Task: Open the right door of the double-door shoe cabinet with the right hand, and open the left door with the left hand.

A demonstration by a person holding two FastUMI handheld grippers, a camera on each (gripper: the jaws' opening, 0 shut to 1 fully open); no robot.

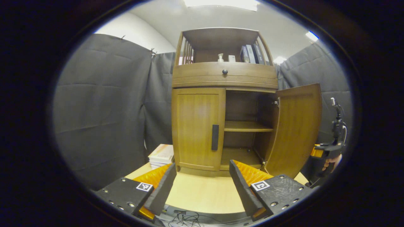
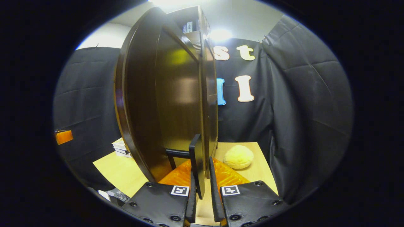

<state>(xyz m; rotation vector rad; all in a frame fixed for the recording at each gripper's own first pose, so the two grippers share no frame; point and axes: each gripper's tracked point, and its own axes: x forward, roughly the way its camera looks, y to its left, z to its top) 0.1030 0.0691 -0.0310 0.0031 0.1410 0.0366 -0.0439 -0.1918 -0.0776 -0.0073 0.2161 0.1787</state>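
Observation:
The wooden shoe cabinet (image 1: 224, 75) stands on a light table. Its left door (image 1: 197, 126) is closed, with a dark upright handle (image 1: 215, 137). The right door (image 1: 296, 126) is swung wide open, and bare shelves show inside. My left gripper (image 1: 202, 176) is open and holds nothing, well in front of the cabinet and facing the left door. In the left gripper view my right gripper (image 1: 331, 148) is held by a hand beyond the open door. In the right gripper view my right gripper (image 2: 201, 176) is shut on that door's dark handle (image 2: 197, 157), with the door (image 2: 164, 104) seen nearly edge-on.
A stack of books (image 1: 162, 154) lies left of the cabinet. A round yellow plush thing (image 2: 238, 156) sits on the table (image 1: 202, 192) beside the cabinet's right side. Cables (image 1: 186, 217) lie at the near edge. Black cloth walls surround the booth.

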